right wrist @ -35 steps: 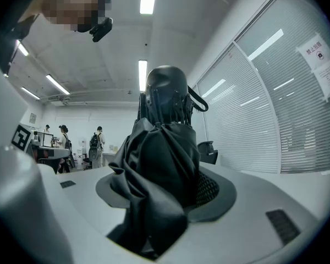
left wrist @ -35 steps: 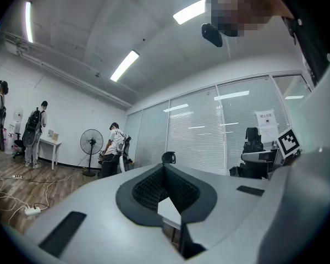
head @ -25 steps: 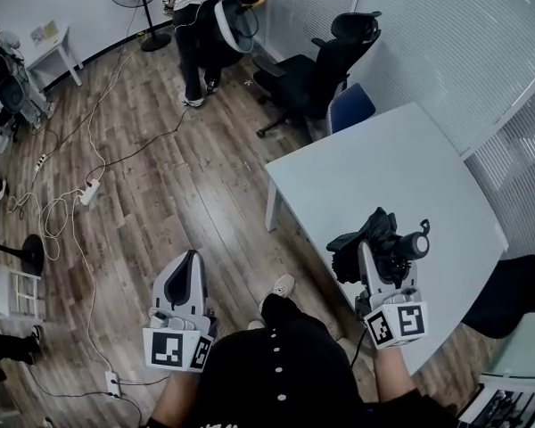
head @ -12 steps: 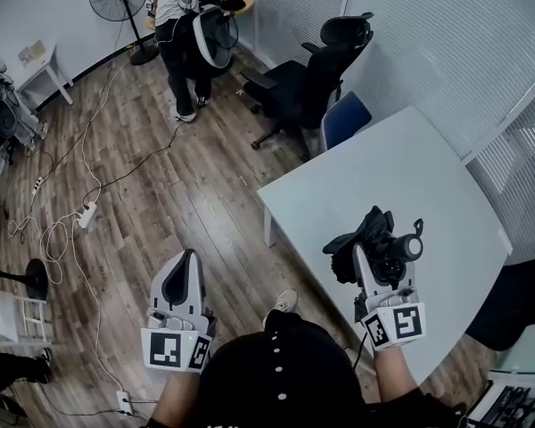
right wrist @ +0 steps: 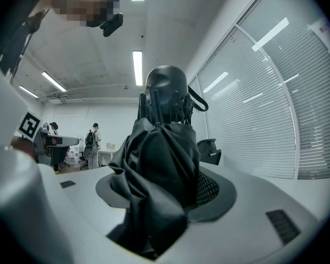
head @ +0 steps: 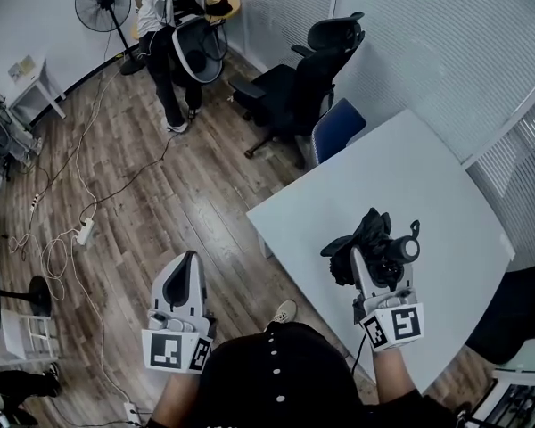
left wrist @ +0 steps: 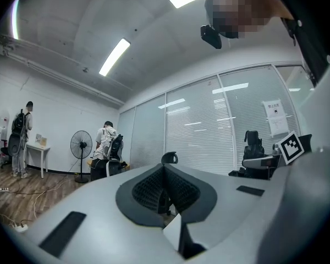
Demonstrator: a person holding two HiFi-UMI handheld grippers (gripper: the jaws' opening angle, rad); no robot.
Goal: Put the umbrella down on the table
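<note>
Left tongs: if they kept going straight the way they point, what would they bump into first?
Probably the black office chair; nothing nearer shows in their line, though depth is unclear.

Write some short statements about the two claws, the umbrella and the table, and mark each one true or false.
1. The right claw grips a folded black umbrella. True.
2. The umbrella lies on the white table. False: the claw holds it over the table.
3. The left claw holds a cup. False: it is shut and empty, over the wooden floor.
4. A blue chair stands at the table's far edge. True.
</note>
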